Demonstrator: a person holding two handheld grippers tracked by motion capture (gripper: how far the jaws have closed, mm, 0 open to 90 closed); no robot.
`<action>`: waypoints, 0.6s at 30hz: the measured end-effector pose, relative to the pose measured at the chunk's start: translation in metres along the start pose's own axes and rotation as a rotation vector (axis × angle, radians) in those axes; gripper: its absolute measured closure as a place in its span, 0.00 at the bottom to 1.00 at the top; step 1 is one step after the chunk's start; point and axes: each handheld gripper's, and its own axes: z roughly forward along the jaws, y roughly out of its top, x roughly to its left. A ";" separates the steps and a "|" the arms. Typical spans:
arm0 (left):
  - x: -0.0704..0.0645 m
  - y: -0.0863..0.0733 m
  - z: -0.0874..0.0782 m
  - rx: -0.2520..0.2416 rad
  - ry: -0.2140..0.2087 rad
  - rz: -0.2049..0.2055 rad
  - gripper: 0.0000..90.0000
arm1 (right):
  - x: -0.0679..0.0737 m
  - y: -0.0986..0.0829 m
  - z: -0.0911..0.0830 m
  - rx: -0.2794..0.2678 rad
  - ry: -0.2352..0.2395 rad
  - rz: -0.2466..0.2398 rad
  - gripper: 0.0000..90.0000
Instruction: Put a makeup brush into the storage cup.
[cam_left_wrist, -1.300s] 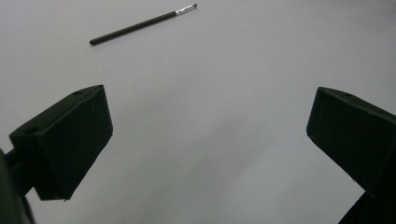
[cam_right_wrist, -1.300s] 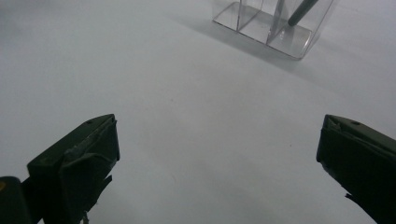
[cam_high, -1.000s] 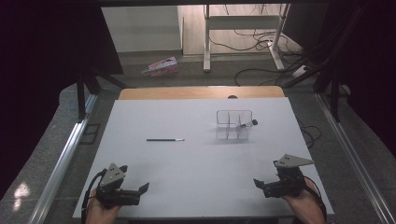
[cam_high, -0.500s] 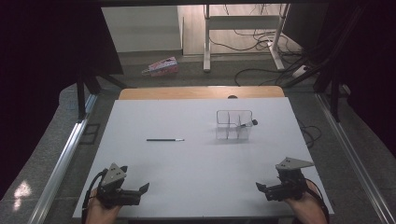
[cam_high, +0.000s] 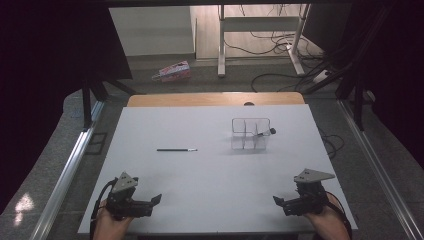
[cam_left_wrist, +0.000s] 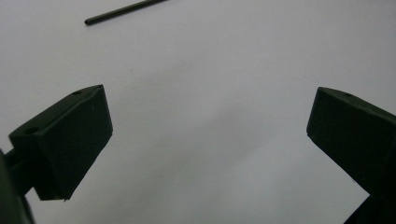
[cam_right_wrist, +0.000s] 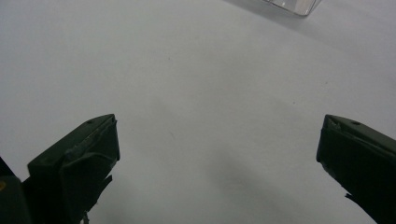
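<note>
A thin black pen (cam_high: 176, 149) lies flat on the white table (cam_high: 210, 170), left of centre; its tip end also shows at the top of the left gripper view as the pen (cam_left_wrist: 123, 10). A clear divided organiser box (cam_high: 250, 134) stands right of centre with a small dark item leaning out of it; a corner of the box (cam_right_wrist: 293, 5) shows in the right gripper view. My left gripper (cam_high: 156, 201) rests near the front left edge, open and empty, jaws wide apart (cam_left_wrist: 210, 135). My right gripper (cam_high: 278, 202) sits at the front right, open and empty (cam_right_wrist: 219, 154).
A wooden strip (cam_high: 215, 99) runs along the table's far edge. Beyond it on the floor lie a pink-and-white package (cam_high: 172, 71), cables (cam_high: 285, 45) and a desk frame's legs (cam_high: 221, 40). Metal rails (cam_high: 65, 175) flank the table.
Both grippers have drifted slightly toward the front edge; the right one dropped a little lower. The pen and the box have not moved.
</note>
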 end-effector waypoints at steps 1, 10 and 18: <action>0.000 0.001 0.001 0.004 0.001 0.000 0.01 | 0.000 0.000 0.000 0.002 0.002 -0.001 0.00; 0.003 0.010 0.006 0.037 -0.032 0.037 0.00 | 0.000 0.000 0.000 0.004 0.009 -0.001 0.00; 0.007 0.021 0.010 0.067 -0.026 0.084 0.00 | 0.000 0.000 0.002 0.008 0.014 -0.011 0.00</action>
